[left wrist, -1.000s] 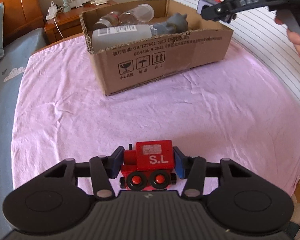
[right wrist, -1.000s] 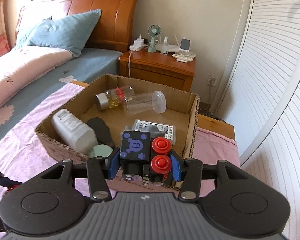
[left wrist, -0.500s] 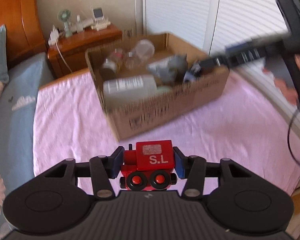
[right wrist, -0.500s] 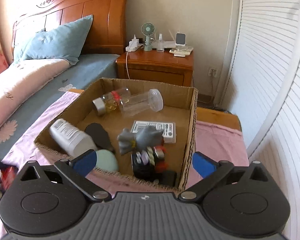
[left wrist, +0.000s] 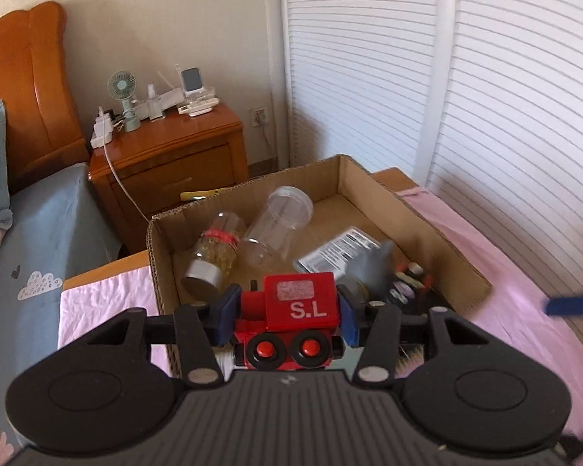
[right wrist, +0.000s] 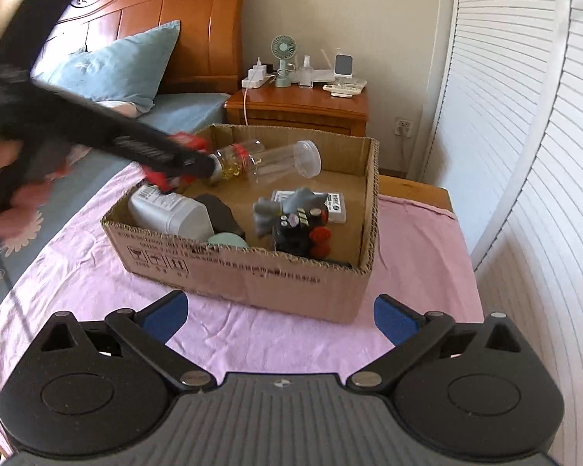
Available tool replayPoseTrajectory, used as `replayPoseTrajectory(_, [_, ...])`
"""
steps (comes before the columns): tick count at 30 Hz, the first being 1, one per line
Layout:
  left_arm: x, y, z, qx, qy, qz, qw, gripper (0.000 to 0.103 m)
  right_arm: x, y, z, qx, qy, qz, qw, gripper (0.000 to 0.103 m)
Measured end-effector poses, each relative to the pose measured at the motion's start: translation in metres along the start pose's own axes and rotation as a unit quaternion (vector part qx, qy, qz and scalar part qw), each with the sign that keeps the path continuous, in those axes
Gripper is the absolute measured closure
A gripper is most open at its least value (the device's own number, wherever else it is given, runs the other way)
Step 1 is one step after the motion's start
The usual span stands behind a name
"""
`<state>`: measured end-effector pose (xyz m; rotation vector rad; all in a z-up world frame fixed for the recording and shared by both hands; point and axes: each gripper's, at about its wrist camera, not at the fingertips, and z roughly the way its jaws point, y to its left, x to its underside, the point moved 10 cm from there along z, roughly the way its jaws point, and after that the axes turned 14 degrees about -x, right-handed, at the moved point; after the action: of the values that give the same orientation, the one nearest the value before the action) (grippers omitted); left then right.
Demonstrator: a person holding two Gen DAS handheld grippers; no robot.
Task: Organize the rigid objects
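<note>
Pink cloth (right wrist: pixel 252 334) over the counter, wooden headboard (right wrist: pixel 167 19) and white louvred doors (left wrist: pixel 505 97) behind. Left tool (left wrist: pixel 287 312) over the near-left part of the cardboard box (right wrist: pixel 252 275), blue pads at either flank of the red toy train (left wrist: pixel 291 310) marked "S.L", jaws just starting to part with the train between them and contact looking unbroken. Seen from the right wrist as a blurred black bar reaching in from the left over the box's left wall, red showing at its tip. Right tool (right wrist: pixel 280 314) spread wide and empty, low above the cloth, just short of the box's front wall.

Inside the box: white bottle (right wrist: pixel 171 209) lying by the left wall, dark flat thing and pale green round thing (right wrist: pixel 227 240) beside it, grey figure (right wrist: pixel 280 209), black block toy with red knobs (right wrist: pixel 303 233) near the front right corner, labelled flat packet (right wrist: pixel 334 206) behind, clear jar (right wrist: pixel 287 163) and glass jar with yellow contents (left wrist: pixel 213 256) on their sides toward the back.

Bedside cabinet (right wrist: pixel 299 105) beyond, with a small fan (right wrist: pixel 283 50) and chargers on top; blue pillow (right wrist: pixel 116 70) on the bed to the left.
</note>
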<state>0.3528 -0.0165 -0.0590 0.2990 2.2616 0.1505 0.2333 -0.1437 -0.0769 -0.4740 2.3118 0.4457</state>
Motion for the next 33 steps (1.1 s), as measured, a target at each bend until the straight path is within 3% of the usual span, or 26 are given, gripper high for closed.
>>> replayPoseTrajectory(2, [0.001,0.004,0.006,-0.011,0.001,-0.016,0.9998,0.015,0.003,-0.001,-0.003,0.002,0.002,0.004,1.0,0.0])
replayPoseTrajectory(4, [0.002,0.011,0.002,-0.028,-0.013,-0.036,0.9989,0.008,0.004,-0.003,-0.006,0.005,0.002,0.009,1.0,0.0])
replayPoseTrajectory(13, [0.025,0.025,-0.068,-0.073,-0.032,-0.053,0.9954,0.004,0.004,-0.012,-0.01,0.03,0.019,0.059,0.998,0.0])
replayPoseTrajectory(22, [0.077,0.01,-0.107,-0.098,0.033,-0.08,0.9914,0.004,0.012,-0.008,-0.026,0.076,0.035,0.099,0.992,0.0])
replayPoseTrajectory(33, [0.097,0.005,-0.121,-0.112,0.054,-0.115,0.9855,0.004,0.017,0.001,-0.048,0.092,0.023,0.103,0.99,0.0])
